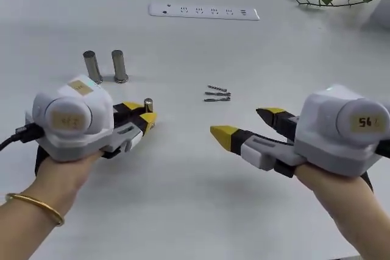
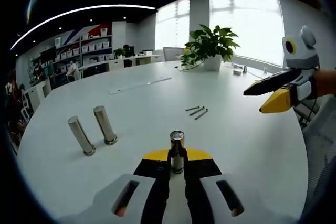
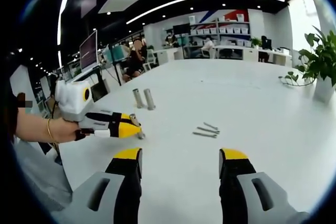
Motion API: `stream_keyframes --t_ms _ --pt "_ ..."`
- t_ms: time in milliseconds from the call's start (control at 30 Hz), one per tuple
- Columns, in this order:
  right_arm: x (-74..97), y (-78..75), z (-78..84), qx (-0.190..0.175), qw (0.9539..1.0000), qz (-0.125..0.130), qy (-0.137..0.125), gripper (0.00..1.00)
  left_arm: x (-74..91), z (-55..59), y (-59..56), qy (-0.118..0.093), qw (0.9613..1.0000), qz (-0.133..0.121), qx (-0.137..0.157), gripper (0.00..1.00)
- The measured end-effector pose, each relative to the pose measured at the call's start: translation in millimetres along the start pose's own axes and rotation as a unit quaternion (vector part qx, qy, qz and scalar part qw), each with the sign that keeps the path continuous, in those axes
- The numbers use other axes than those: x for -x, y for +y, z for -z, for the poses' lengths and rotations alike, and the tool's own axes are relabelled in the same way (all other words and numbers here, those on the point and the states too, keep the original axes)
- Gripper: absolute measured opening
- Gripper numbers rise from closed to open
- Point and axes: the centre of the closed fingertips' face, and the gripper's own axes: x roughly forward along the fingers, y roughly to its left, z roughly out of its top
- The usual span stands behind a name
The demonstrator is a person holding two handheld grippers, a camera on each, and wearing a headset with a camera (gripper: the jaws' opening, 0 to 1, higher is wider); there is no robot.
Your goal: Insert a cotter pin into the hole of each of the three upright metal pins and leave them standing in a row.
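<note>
Left hand-held gripper point(image 2: 177, 160) is clenching on the held metal pin point(image 2: 177, 145), which is standing upright between the yellow tips. The left gripper view is giving the clamp on the shank. The head view is giving just the pin's top over the tips, with the gripper body covering the rest. The pin's base is hiding behind the jaws, so can't tell if it's touching the bench point(image 1: 183, 199).

Behind that gripper, the far-left pin point(image 1: 92, 67) and the second pin point(image 1: 119, 66) are standing upright side by side, not touching.

Three cotter pins point(image 1: 217, 94) are lying flat in a tight cluster mid-bench, between the two grippers and slightly farther back.

Right hand-held gripper point(image 3: 181, 156) is sitting released; the right gripper view is showing its jaws spread wide over bare bench, pointing toward the left one.

A power strip point(image 1: 204, 11) is lying along the far side, and a potted plant point(image 2: 210, 43) is sitting at the far right.
</note>
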Motion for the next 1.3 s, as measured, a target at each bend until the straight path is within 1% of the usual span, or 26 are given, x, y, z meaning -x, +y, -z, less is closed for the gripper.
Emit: stream_keyframes --t_ms 133,300,633,733,833,900,967,1033,1133,1167,1233,1267,1300 --pt "-0.5 1.0 0.8 -0.001 1.0000 -0.001 0.001 0.55 -0.7 0.0 0.7 0.000 1.0000 0.000 0.004 0.06" --pt "-0.9 1.9 2.2 -0.004 1.0000 -0.002 0.004 0.55 -1.4 -0.1 1.0 0.000 1.0000 0.001 0.001 0.06" --pt "0.2 -0.4 1.5 -0.013 0.9999 -0.003 0.006 0.55 -1.4 -0.8 1.3 -0.002 1.0000 0.004 0.003 0.08" --pt "0.3 -2.5 -1.2 -0.009 0.9999 -0.004 0.007 0.55 -0.8 -1.7 1.8 -0.003 1.0000 0.004 0.004 0.11" --pt "-0.3 -6.0 -5.3 -0.004 0.9999 -0.009 0.010 0.55 1.0 -0.8 2.2 0.001 1.0000 0.002 0.009 0.16" --pt "-1.3 -10.8 -6.6 0.007 0.9997 -0.007 0.022 0.51 2.8 -1.1 2.2 0.002 0.9999 0.002 0.015 0.21" --pt "-2.0 -14.4 -9.9 0.012 0.9997 -0.006 0.022 0.48 5.4 -1.6 1.6 0.003 0.9998 0.002 0.019 0.25" --pt "-3.3 -18.3 -14.3 0.013 0.9997 -0.006 0.022 0.48 8.6 -2.5 0.7 0.004 0.9998 0.002 0.019 0.29" --pt "-6.1 -23.5 -18.7 0.021 0.9993 -0.010 0.030 0.46 15.7 -3.9 1.4 0.010 0.9996 -0.001 0.028 0.36" --pt "-7.1 -25.6 -20.9 0.027 0.9991 -0.012 0.031 0.45 18.0 -4.8 2.2 0.010 0.9995 -0.003 0.030 0.38" --pt "-10.1 -29.7 -23.0 0.033 0.9987 -0.014 0.036 0.43 22.9 -8.1 4.0 0.000 0.9992 -0.007 0.038 0.42" --pt "-11.4 -30.8 -23.0 0.035 0.9984 -0.016 0.040 0.42 26.0 -8.0 5.3 0.002 0.9990 -0.009 0.044 0.43" --pt "-12.5 -31.6 -22.6 0.038 0.9982 -0.018 0.044 0.41 28.2 -8.6 6.3 0.001 0.9989 -0.011 0.047 0.45"
